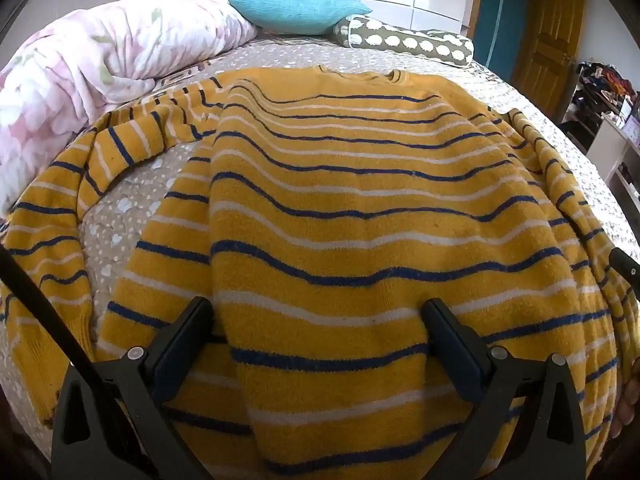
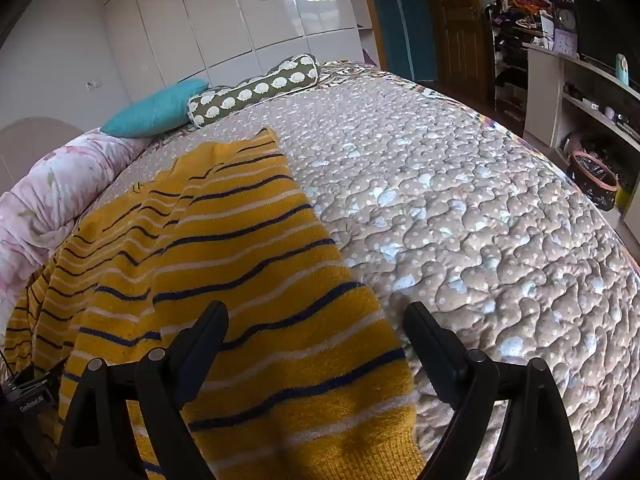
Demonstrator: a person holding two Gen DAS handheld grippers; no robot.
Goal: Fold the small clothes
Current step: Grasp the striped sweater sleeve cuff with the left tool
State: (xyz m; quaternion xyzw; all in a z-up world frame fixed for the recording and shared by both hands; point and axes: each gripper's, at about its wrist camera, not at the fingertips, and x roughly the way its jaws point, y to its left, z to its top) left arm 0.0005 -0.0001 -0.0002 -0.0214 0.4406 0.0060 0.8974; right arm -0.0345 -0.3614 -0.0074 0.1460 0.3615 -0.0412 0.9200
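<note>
Hovering wide apart over the striped sweater (image 1: 360, 208) on the quilted bed (image 2: 460, 208), the left gripper (image 1: 320, 332) and right gripper (image 2: 316, 332) seemingly pinch nothing.

Home bedroom: quilted bed (image 2: 460, 208), pillows (image 1: 298, 10), glossy white wardrobe (image 2: 240, 20).

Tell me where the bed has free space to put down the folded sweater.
The widest bare patch of quilt lies right of the striped sweater, up to the sheep bolster. A small gap shows between body and left sleeve. The floral duvet crowds the left.
</note>
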